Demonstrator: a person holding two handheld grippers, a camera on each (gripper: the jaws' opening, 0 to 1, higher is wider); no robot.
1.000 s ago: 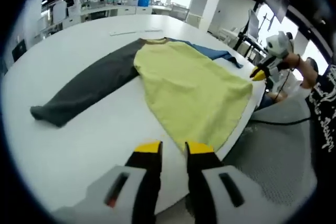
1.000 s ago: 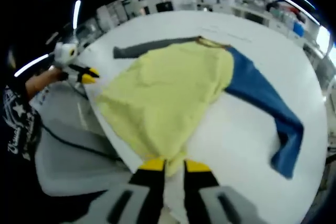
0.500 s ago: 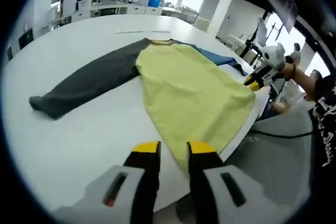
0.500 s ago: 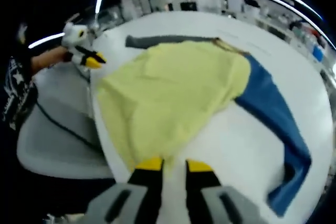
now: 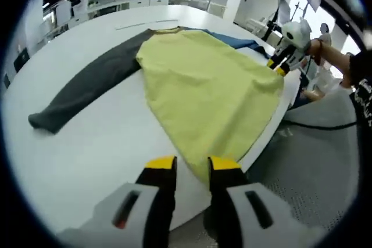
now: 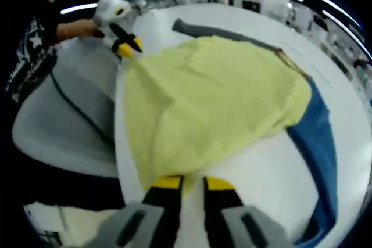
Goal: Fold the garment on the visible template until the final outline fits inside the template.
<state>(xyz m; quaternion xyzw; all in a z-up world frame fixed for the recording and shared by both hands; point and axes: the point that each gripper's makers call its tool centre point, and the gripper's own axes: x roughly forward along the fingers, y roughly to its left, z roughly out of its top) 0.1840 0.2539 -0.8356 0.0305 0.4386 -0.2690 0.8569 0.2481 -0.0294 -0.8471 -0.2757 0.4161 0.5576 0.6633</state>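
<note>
Tools at yellow-bodied garment's hem

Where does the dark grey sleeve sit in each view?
Left gripper view: the dark grey sleeve runs from upper centre down to the left edge of the table.
Right gripper view: its far end shows at top centre, behind the yellow body.
Shared landmark: the yellow body.
</note>
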